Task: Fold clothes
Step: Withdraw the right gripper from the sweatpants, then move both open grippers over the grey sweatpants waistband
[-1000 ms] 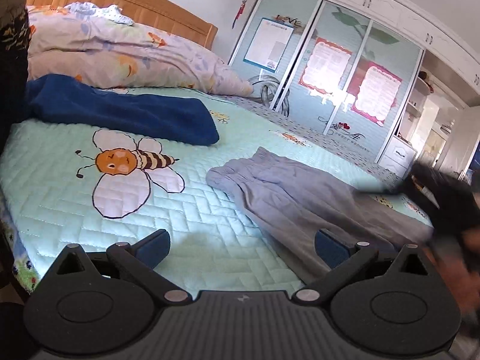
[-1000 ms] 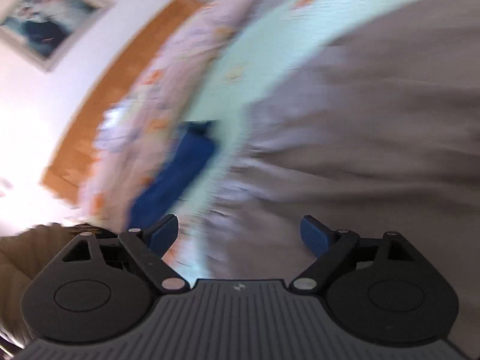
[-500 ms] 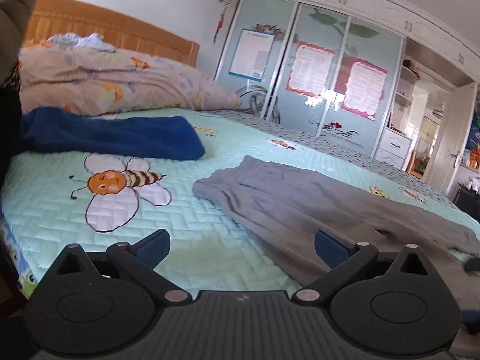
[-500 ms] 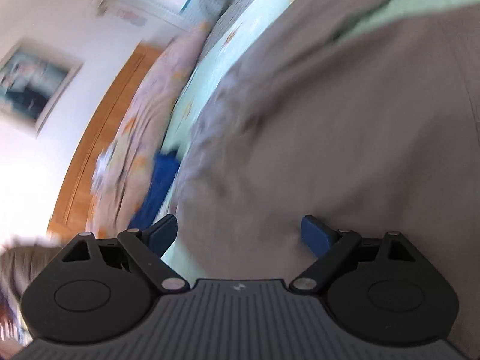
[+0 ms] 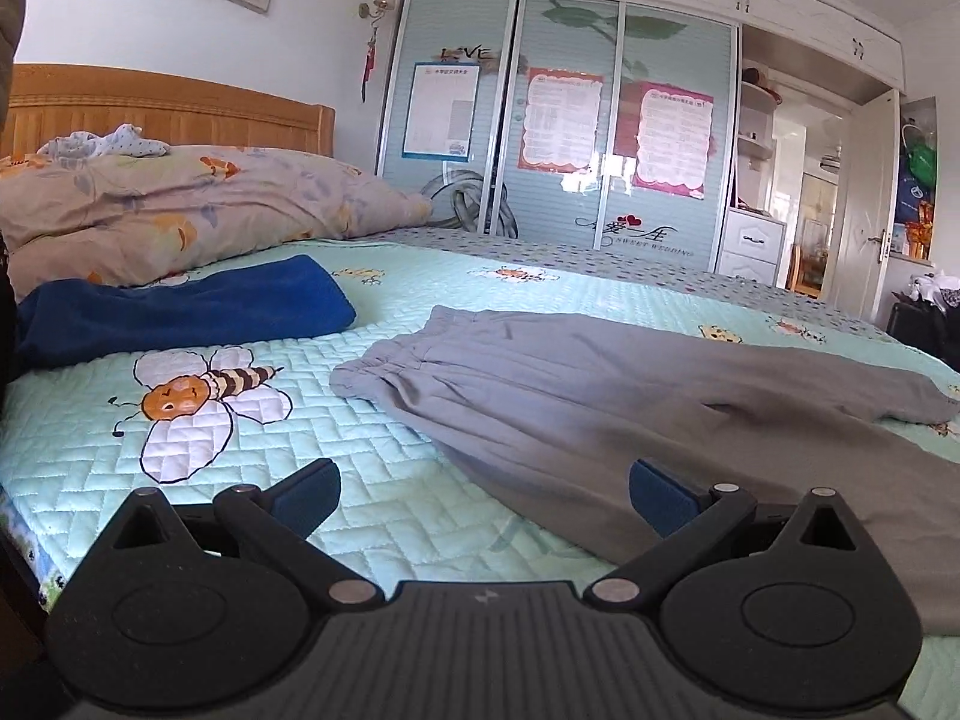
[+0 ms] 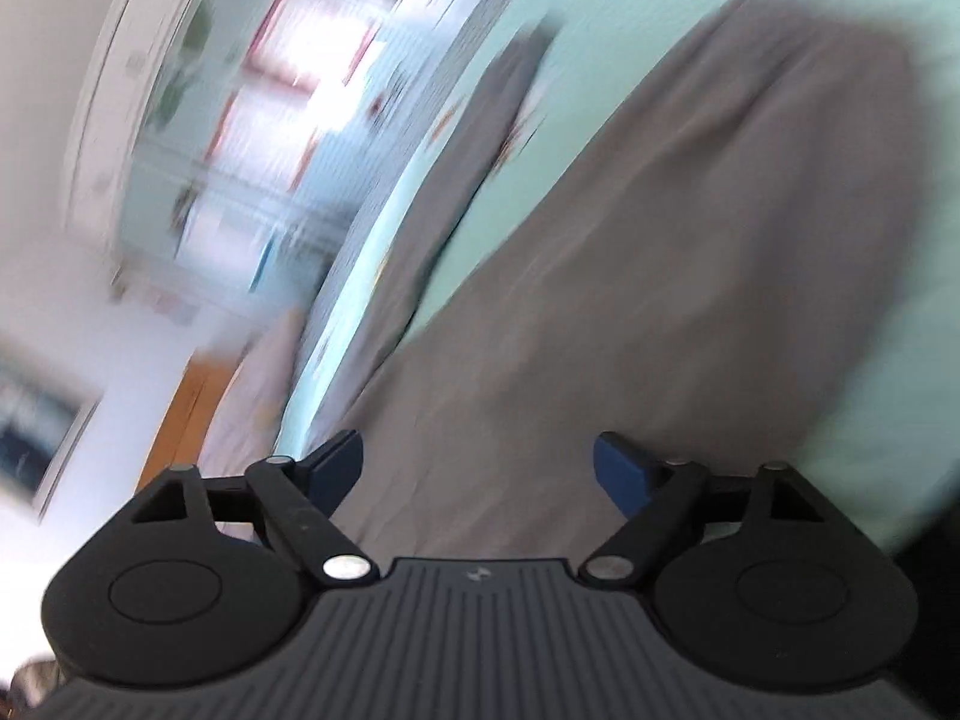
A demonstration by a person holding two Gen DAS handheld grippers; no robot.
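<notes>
Grey trousers [image 5: 600,396] lie spread across the mint quilted bed [image 5: 372,516], waistband toward the left and legs running off to the right. My left gripper [image 5: 483,489] hovers low over the bed's near edge, open and empty, its right pad just over the trousers' near leg. In the blurred, tilted right wrist view the same grey trousers [image 6: 660,300] fill the picture. My right gripper [image 6: 480,468] is open above that cloth with nothing between its blue pads.
A folded blue garment [image 5: 180,306] lies at the left of the bed before floral pillows [image 5: 198,198] and a wooden headboard [image 5: 162,111]. Sliding wardrobe doors [image 5: 558,138] stand behind the bed. A doorway [image 5: 822,204] opens at the right.
The left view has rolled level and drawn back a little. The right gripper swept fast along the trousers and rolled, from the waistband end near the blue garment toward the leg end; both stayed open.
</notes>
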